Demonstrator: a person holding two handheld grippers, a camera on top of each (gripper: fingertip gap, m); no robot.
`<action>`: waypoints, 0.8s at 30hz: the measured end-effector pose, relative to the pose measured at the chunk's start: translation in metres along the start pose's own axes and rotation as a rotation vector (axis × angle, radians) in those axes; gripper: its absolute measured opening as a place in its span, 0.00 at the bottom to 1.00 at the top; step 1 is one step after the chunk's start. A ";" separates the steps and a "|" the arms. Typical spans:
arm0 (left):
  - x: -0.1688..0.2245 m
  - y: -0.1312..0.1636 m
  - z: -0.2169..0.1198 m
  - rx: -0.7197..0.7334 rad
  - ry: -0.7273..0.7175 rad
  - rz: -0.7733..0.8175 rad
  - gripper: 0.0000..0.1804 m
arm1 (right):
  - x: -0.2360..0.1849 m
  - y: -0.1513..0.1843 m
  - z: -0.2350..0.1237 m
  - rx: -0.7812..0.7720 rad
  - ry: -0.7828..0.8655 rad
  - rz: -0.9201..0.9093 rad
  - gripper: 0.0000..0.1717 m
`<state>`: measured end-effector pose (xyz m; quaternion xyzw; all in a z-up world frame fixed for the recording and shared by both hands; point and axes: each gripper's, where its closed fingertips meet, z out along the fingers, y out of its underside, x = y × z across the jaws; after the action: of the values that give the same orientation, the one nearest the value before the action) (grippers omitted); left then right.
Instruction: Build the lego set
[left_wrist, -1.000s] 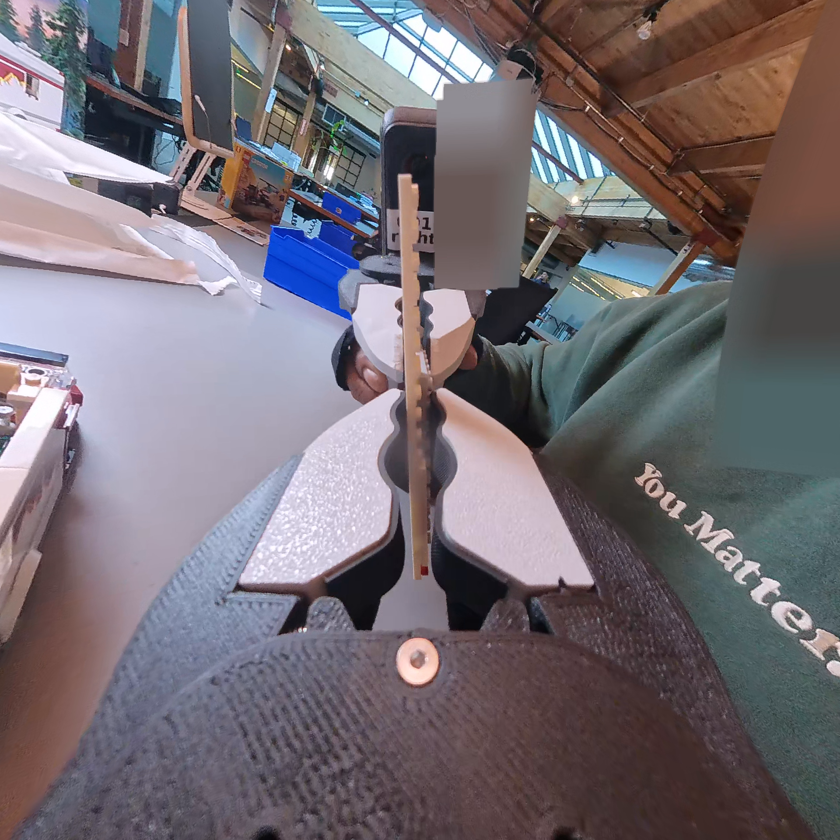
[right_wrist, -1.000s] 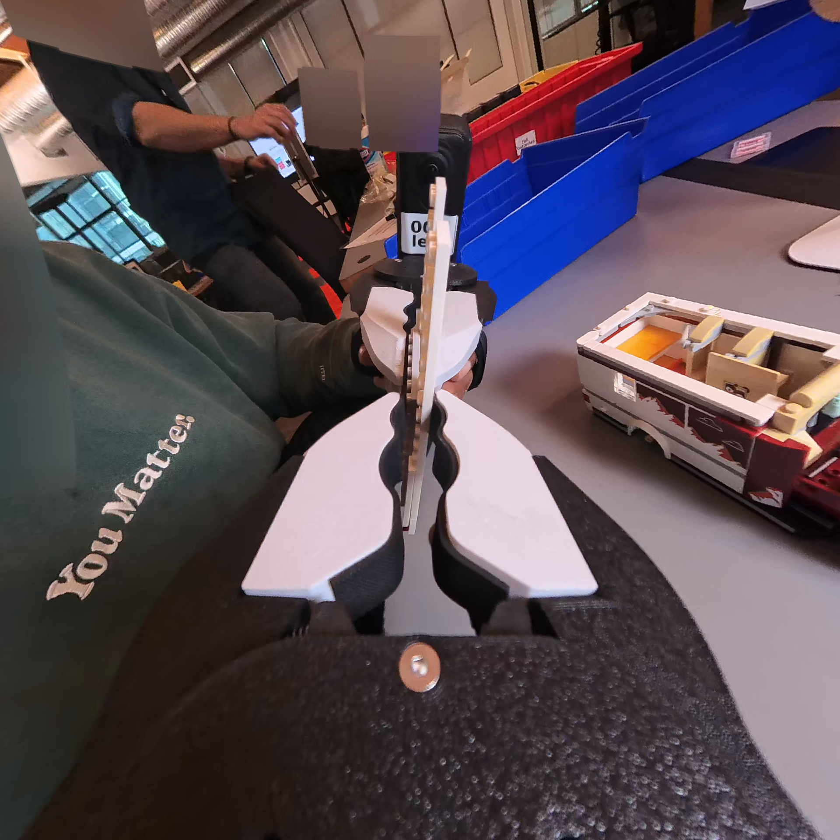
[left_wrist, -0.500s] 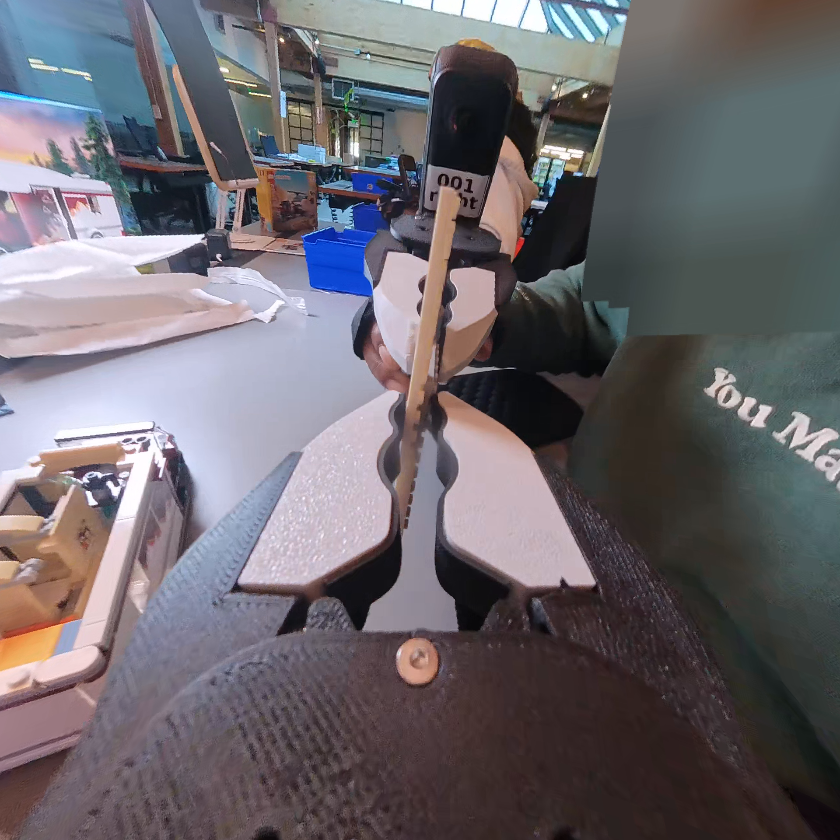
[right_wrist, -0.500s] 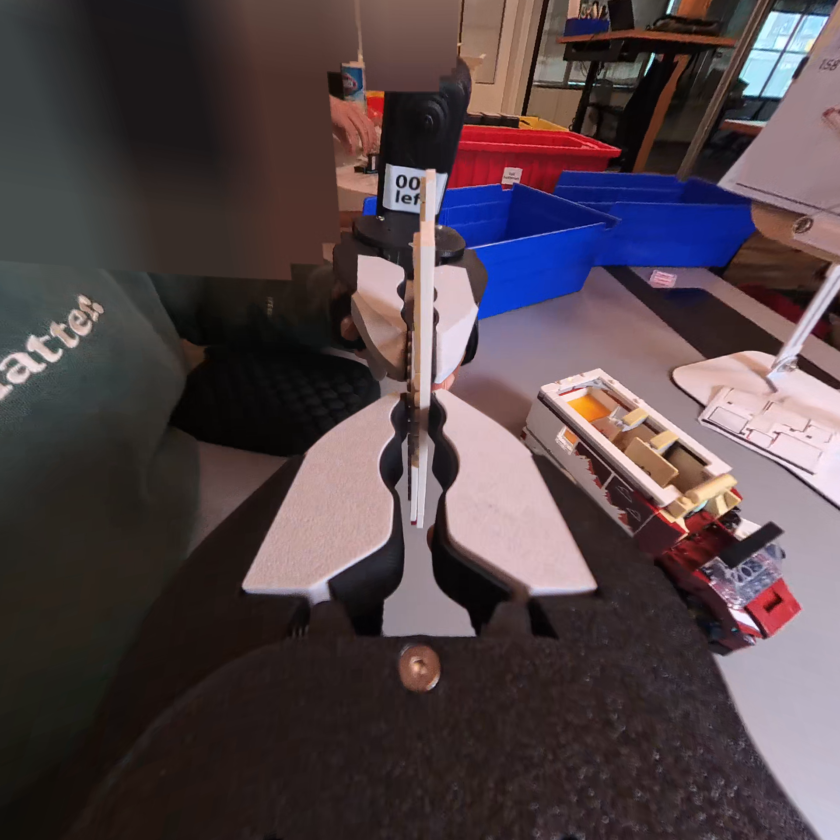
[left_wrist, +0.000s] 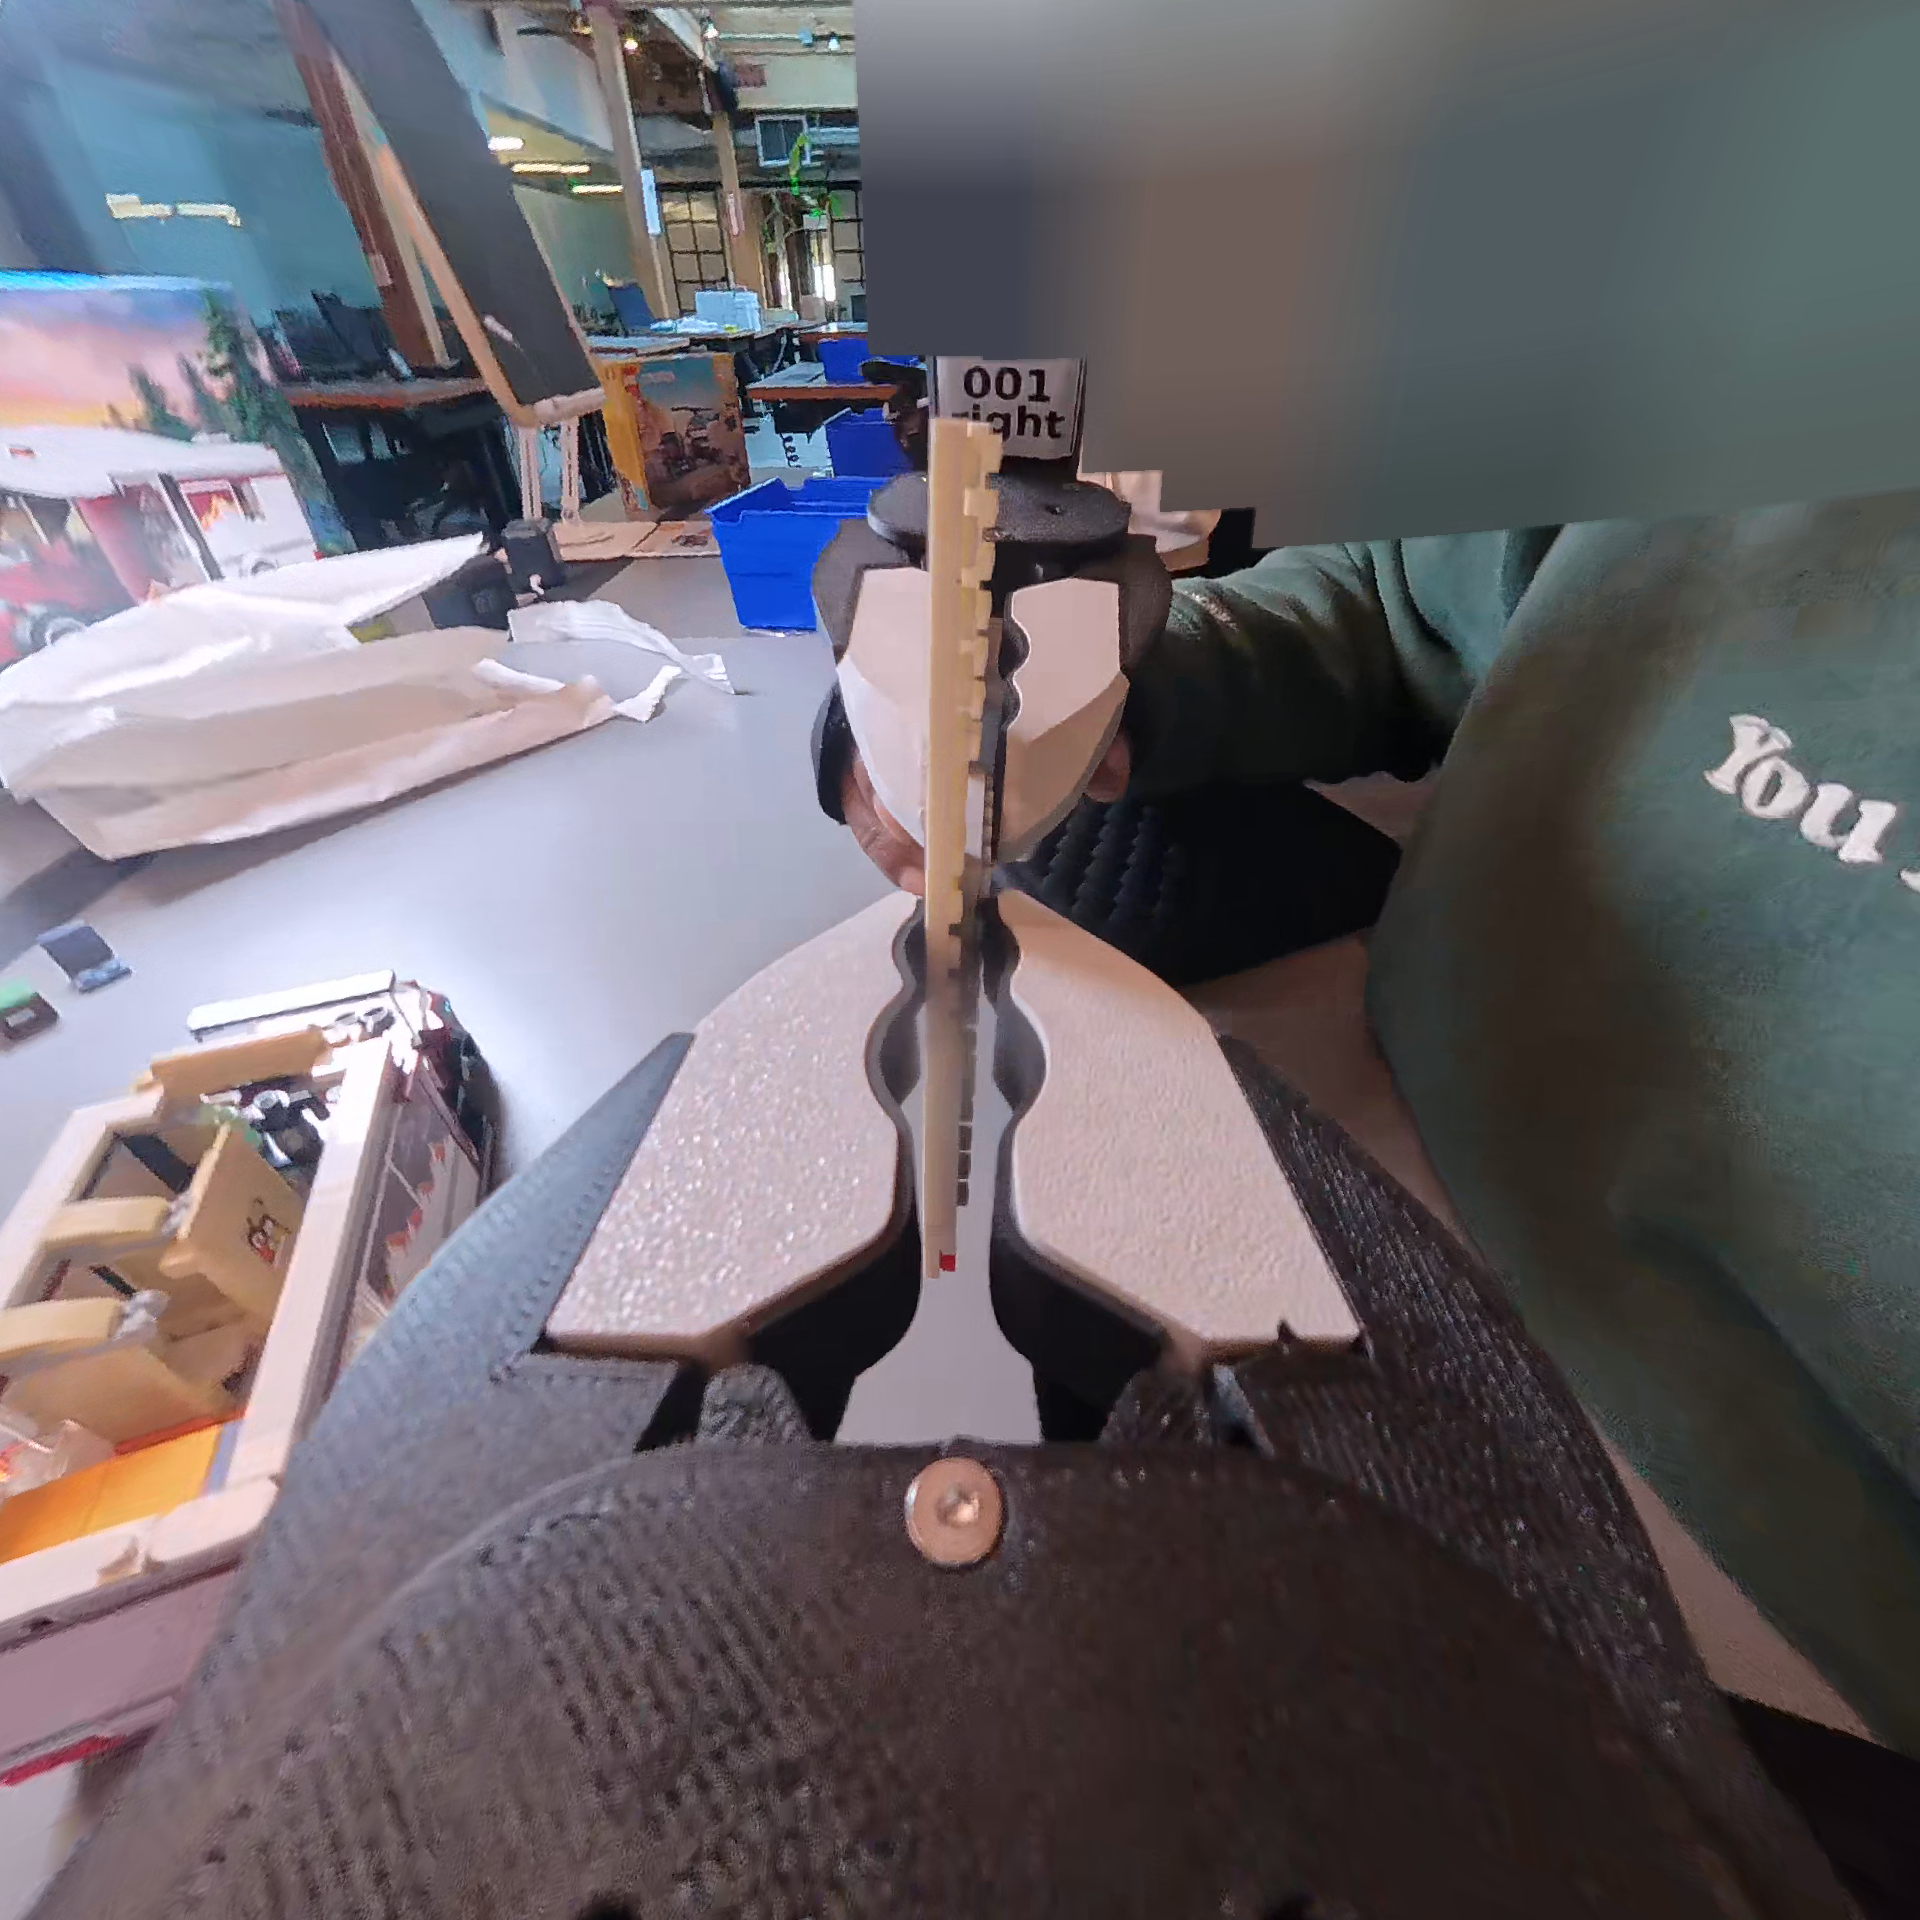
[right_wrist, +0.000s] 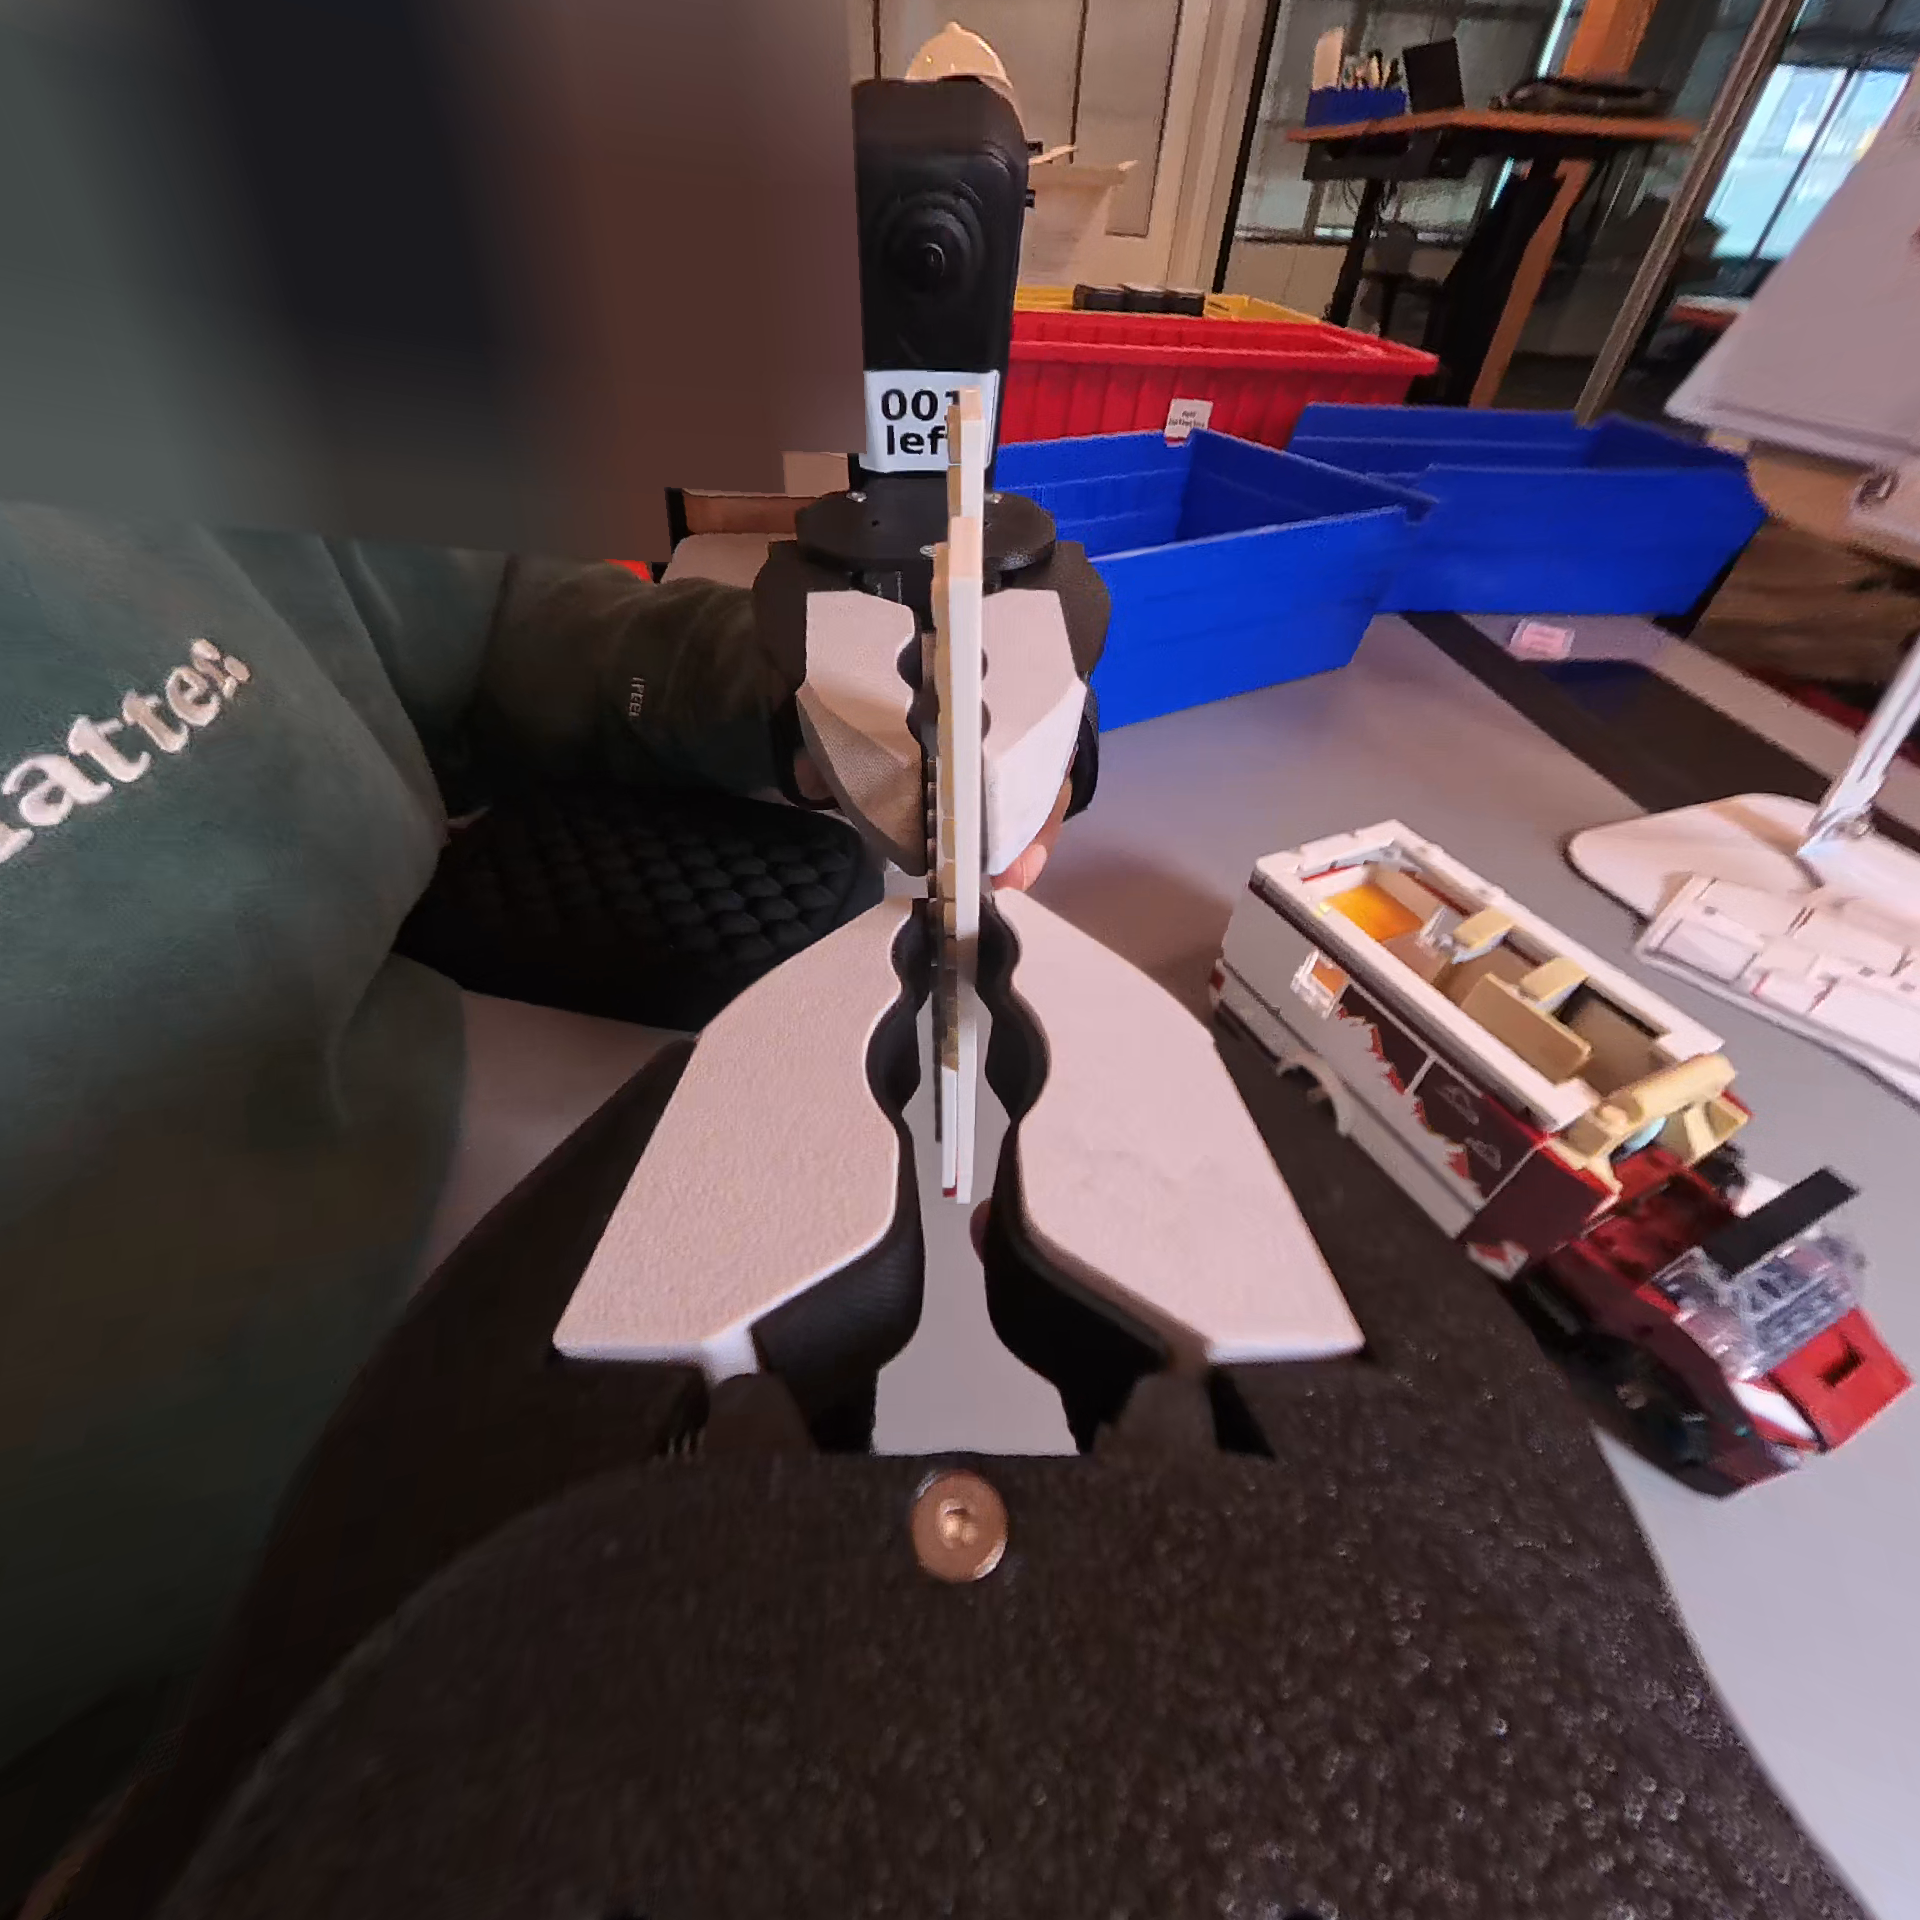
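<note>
Field notes. Both grippers face each other, fingertips nearly meeting, and share one flat brick-built panel (left_wrist: 951, 831), cream on one face, white on the other, seen edge-on and upright between them. My left gripper (left_wrist: 958, 940) is clenched on its near end; its pads press the panel from both sides. My right gripper (right_wrist: 961, 935) grips the opposite end the same way. I judge the two-ended hold keeps the thin plate from flexing or twisting while it is carried above the grey table (left_wrist: 540, 894).

The roofless toy camper van (right_wrist: 1507, 1081) sits on the table, low and off to the side, apart from the panel. Blue bins (right_wrist: 1247, 561) and crumpled white paper (left_wrist: 270, 686) lie beyond.

Against a second ago: both views have pitched down from rafters to tabletop, the van shows more fully, and the panel stays clamped at both ends.
</note>
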<state>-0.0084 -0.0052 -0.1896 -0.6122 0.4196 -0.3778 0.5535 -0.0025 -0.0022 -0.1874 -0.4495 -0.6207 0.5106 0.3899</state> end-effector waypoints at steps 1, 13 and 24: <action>-0.003 0.003 0.000 -0.007 0.000 -0.037 0.05 | 0.003 0.003 0.001 -0.003 -0.004 0.042 0.05; 0.003 0.000 0.000 -0.020 -0.013 0.014 0.05 | -0.003 0.007 -0.001 0.031 -0.037 0.006 0.05; -0.011 -0.009 -0.002 0.126 0.034 -0.276 0.05 | 0.008 0.003 -0.001 0.082 -0.073 0.259 0.04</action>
<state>-0.0132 0.0048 -0.1806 -0.6217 0.3163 -0.4863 0.5263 -0.0036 0.0060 -0.1900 -0.4904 -0.5499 0.5978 0.3159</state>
